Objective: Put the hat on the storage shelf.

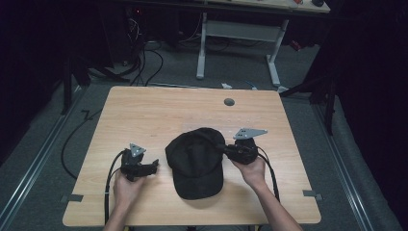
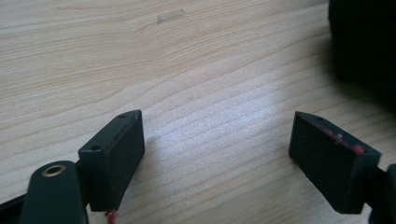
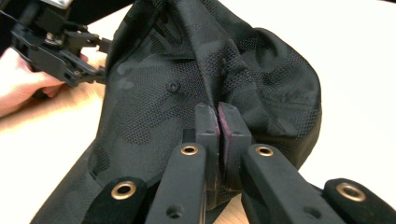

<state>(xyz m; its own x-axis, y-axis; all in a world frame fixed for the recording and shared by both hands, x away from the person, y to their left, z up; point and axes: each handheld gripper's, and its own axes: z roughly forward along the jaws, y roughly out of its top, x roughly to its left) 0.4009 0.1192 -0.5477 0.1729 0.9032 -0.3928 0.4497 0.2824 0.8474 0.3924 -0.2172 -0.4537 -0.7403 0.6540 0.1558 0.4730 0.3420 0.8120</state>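
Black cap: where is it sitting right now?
In the high view the black cap lies on the near-centre of the wooden table, between the two hands. The right tongs pinch its fabric; the open left tongs sit beside it.

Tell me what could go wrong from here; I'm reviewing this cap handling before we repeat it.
1. The right tool pinches only a thin fold of the black cap, so the fabric may slip free if it is lifted.
2. The left tool is open over the bare wooden table, beside the cap, so nothing steadies the cap's other side; it could drag or swing.
3. Mesh caught between the pads might crease or snag.
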